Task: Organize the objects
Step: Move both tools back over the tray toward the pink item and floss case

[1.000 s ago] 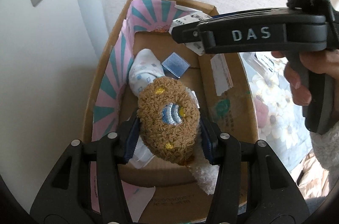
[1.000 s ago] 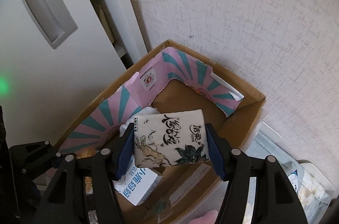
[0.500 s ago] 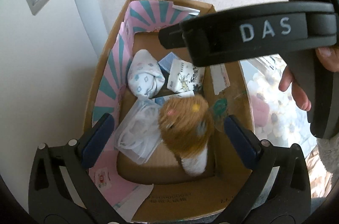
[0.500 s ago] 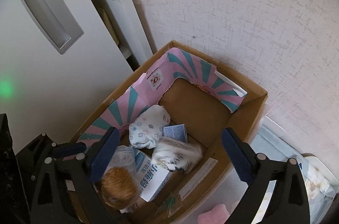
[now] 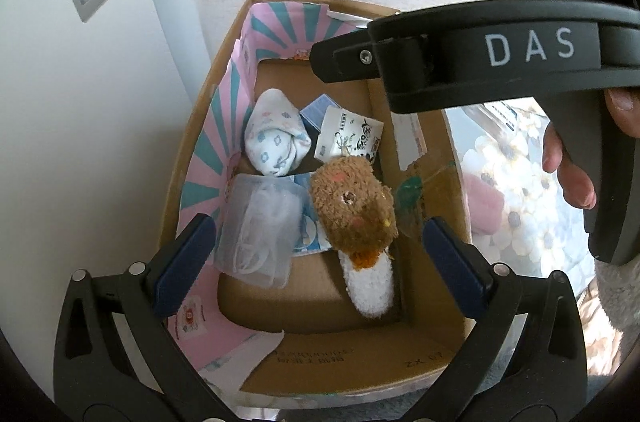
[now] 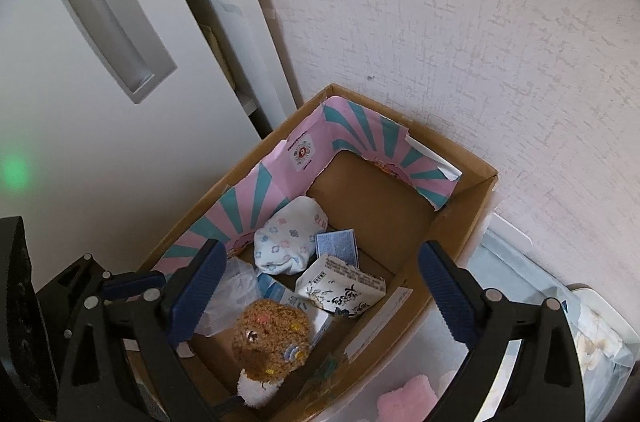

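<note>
Fingers of the left gripper (image 5: 316,254) and right gripper (image 6: 320,290) are gaping apart, gripping nothing, while the brown plush toy (image 5: 354,208) and tissue pack (image 6: 342,288) are lying mid-frame inside the cardboard box (image 5: 348,350).

Both tongs (image 5: 316,254) (image 6: 320,288) agape, empty

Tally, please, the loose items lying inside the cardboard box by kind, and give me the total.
Plush toy: 1
Rolled floral cloth: 1
Clear plastic bag: 1
Printed white packet: 1
Small blue card: 1
Blue-and-white carton, partly hidden: 1
Total: 6
</note>
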Demonstrator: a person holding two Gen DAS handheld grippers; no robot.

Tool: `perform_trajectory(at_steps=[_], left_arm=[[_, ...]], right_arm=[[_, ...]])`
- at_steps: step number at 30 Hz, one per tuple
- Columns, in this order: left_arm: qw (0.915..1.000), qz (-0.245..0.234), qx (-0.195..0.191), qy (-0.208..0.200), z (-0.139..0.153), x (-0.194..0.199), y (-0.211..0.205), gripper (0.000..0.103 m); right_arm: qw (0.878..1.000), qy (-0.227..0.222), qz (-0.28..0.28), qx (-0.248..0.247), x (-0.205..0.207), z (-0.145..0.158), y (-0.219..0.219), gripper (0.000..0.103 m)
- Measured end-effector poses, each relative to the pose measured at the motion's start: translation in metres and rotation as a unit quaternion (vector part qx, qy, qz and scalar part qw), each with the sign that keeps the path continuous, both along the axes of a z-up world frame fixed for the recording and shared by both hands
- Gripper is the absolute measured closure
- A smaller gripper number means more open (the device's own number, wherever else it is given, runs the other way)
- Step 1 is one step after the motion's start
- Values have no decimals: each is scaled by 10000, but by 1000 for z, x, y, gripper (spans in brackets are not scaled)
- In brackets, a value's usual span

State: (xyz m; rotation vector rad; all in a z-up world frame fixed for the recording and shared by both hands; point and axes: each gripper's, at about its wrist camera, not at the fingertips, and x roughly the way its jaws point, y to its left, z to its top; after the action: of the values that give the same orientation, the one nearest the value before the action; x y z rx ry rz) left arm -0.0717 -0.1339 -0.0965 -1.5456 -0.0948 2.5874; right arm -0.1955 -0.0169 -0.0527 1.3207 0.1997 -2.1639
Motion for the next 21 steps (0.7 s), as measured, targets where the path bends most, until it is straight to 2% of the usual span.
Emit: perform_trajectory(at_steps=[10, 21], left_arm=[[9999, 107, 9, 45, 16, 11, 21, 0], [9990, 318, -93, 307, 43, 25, 55, 0]], right_arm=[[9998, 124, 126, -60, 7, 10, 12, 7], [9988, 347, 305, -173, 18, 42, 42, 7]])
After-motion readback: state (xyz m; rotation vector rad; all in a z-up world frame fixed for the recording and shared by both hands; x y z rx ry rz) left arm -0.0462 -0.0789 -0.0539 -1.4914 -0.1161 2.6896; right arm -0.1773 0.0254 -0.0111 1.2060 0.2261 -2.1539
